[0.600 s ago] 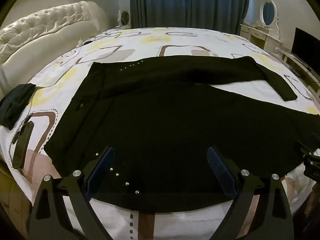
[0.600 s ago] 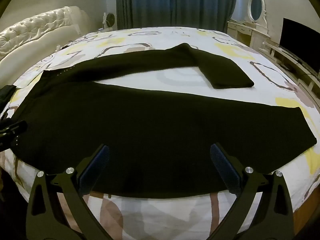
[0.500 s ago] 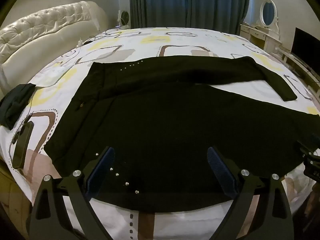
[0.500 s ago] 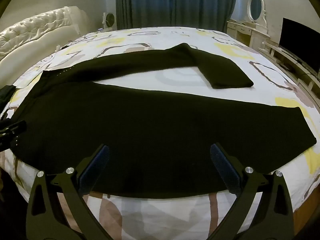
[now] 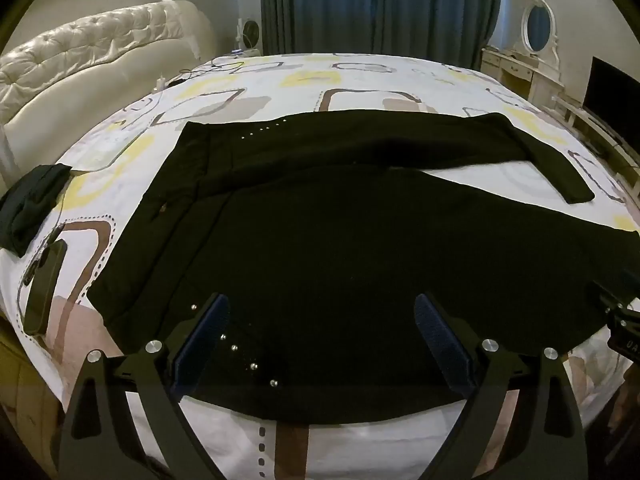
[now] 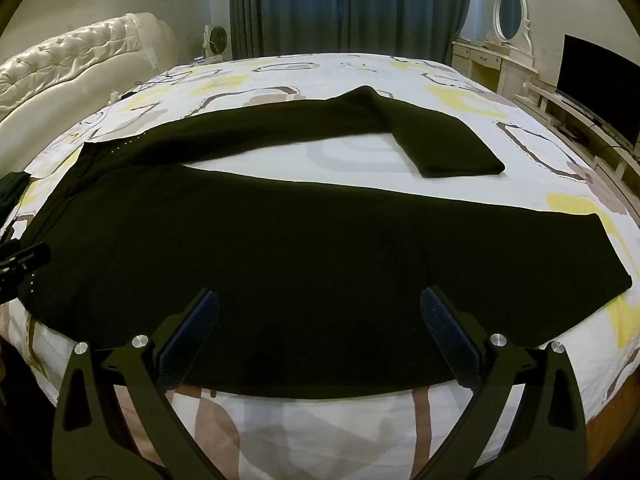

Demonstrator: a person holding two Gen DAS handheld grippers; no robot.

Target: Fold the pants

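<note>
Your black pants (image 5: 340, 248) lie spread flat on the bed (image 5: 360, 76), directly ahead of and partly beneath both grippers. The near leg runs across in front of you. The far leg (image 6: 280, 128) stretches beyond it and bends back toward you at its end (image 6: 452, 152), with a strip of bedspread showing between the two legs. A row of small silver studs (image 5: 244, 356) sits on the fabric just inside the left finger of your left gripper (image 5: 320, 340), and a second row (image 5: 264, 130) lies on the far edge of the pants.

Your left gripper stands wide with nothing clasped, its blue pads (image 5: 202, 340) over the waist end. Your right gripper (image 6: 318, 336) is equally wide and clasps nothing, poised over the near leg, close to the bed's front edge. Each gripper shows at the edge of the other's view.

On the writing: a couple of pale letters show on your right gripper's body (image 5: 630, 344) at the far right of the left view, too cut off to read.

Left of your left gripper lie a dark phone (image 5: 42, 288) and a bundle of dark cloth (image 5: 30, 204). Beyond the bed are blue curtains (image 6: 348, 4), a padded headboard (image 5: 96, 52), a dresser with an oval mirror (image 6: 510, 10) and a dark screen (image 6: 600, 84).
</note>
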